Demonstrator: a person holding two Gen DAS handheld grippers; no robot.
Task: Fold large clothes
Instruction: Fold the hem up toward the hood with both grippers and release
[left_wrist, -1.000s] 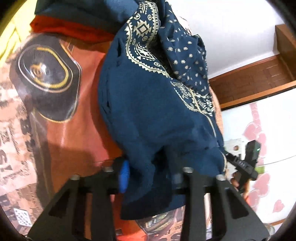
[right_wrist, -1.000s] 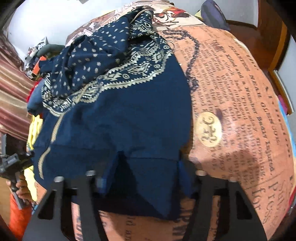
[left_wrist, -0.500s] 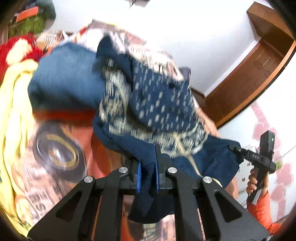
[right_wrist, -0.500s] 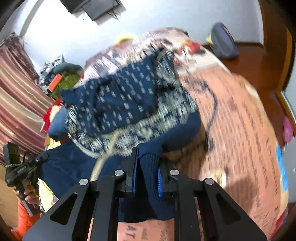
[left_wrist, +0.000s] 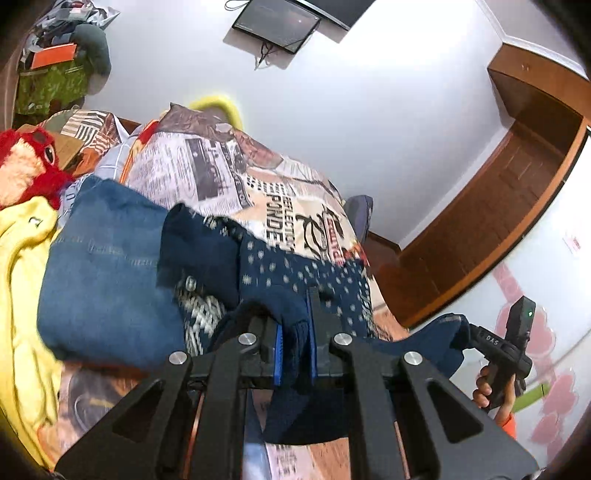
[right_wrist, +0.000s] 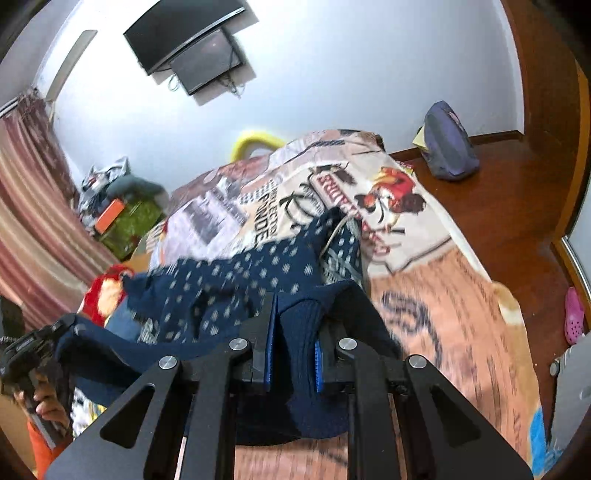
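A navy garment with white dots and a patterned band (left_wrist: 291, 273) lies partly bunched on the bed, its plain navy hem lifted. My left gripper (left_wrist: 295, 332) is shut on one part of that hem, with fabric pinched between the blue pads. My right gripper (right_wrist: 295, 332) is shut on another part of the same hem (right_wrist: 299, 369). In the left wrist view the right gripper (left_wrist: 469, 334) holds the far corner, gripped by a hand (left_wrist: 491, 395). The hem stretches between both grippers. The dotted part (right_wrist: 258, 269) trails back over the bed.
The bed wears a newspaper-print cover (left_wrist: 258, 192). Folded blue jeans (left_wrist: 107, 273), a yellow garment (left_wrist: 22, 280) and a red plush toy (left_wrist: 26, 173) lie at the left. A backpack (right_wrist: 447, 147) and a pink shoe (right_wrist: 574, 314) are on the wooden floor; a screen (right_wrist: 188, 40) hangs on the wall.
Both grippers went from open around the hem to shut on it, then rose and tipped upward, lifting the hem off the bed and stretching it between them.
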